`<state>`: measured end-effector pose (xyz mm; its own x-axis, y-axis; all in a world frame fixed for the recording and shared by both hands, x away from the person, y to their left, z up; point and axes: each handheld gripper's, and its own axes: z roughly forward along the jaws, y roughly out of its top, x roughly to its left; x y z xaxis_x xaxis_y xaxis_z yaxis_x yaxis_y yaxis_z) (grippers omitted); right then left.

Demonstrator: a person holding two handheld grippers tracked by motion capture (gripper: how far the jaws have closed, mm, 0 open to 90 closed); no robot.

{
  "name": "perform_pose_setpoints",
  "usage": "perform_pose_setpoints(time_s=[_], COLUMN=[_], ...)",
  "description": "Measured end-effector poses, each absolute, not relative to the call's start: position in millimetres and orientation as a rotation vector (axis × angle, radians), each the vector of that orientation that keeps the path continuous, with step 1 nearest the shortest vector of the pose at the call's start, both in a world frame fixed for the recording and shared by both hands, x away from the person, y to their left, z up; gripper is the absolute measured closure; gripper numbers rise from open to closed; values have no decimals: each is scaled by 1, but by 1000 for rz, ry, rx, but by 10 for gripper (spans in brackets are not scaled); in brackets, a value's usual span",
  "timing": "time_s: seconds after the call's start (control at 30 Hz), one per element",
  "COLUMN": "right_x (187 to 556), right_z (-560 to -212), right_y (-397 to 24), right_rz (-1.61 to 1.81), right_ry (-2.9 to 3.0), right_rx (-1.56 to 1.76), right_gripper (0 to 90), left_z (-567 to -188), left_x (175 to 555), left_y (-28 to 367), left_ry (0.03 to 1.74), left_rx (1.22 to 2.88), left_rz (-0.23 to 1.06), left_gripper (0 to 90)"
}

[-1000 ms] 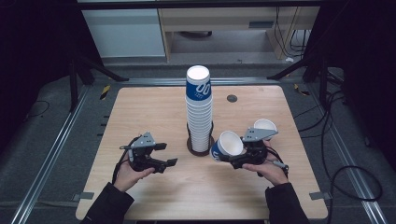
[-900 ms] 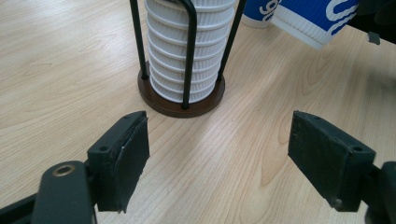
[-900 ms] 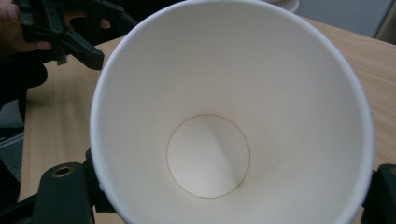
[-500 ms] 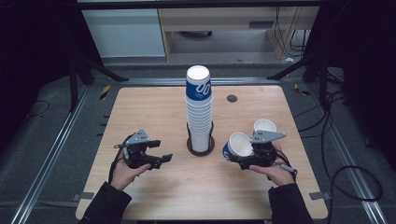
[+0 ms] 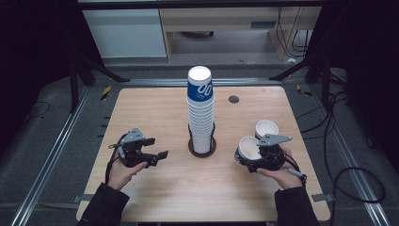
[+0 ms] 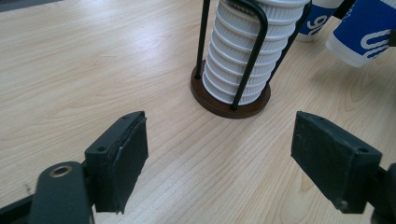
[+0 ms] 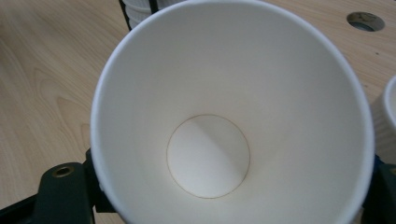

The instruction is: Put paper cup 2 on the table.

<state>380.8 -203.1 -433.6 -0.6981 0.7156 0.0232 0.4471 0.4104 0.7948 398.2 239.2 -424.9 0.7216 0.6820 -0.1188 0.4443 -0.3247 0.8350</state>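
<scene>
One paper cup [image 5: 248,149] — clamped between right fingers [image 7: 63,186]

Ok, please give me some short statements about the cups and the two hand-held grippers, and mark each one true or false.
1. The right hand-held gripper holds a paper cup. True.
2. The left hand-held gripper is closed on a cup. False: its jaws are open and hold nothing.
3. The cup stack stands in a wire holder. True.
4. The second loose cup lies on its side. False: it stands upright on the table.

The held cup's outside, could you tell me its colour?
Blue with white lettering, best in the left gripper view.
</scene>
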Motion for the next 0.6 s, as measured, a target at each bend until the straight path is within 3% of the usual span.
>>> perform_pose_setpoints(time_s=[0.6], right_x=[374], right_z=[-448], right_y=[-235], right_rz=[955], right_ry=[2309], right_rx=[1208], right_gripper=[213], left_z=[-425], left_x=[399], left_y=[244], left_ry=[891], left_rx=[1989], left_rz=[361], left_gripper=[171])
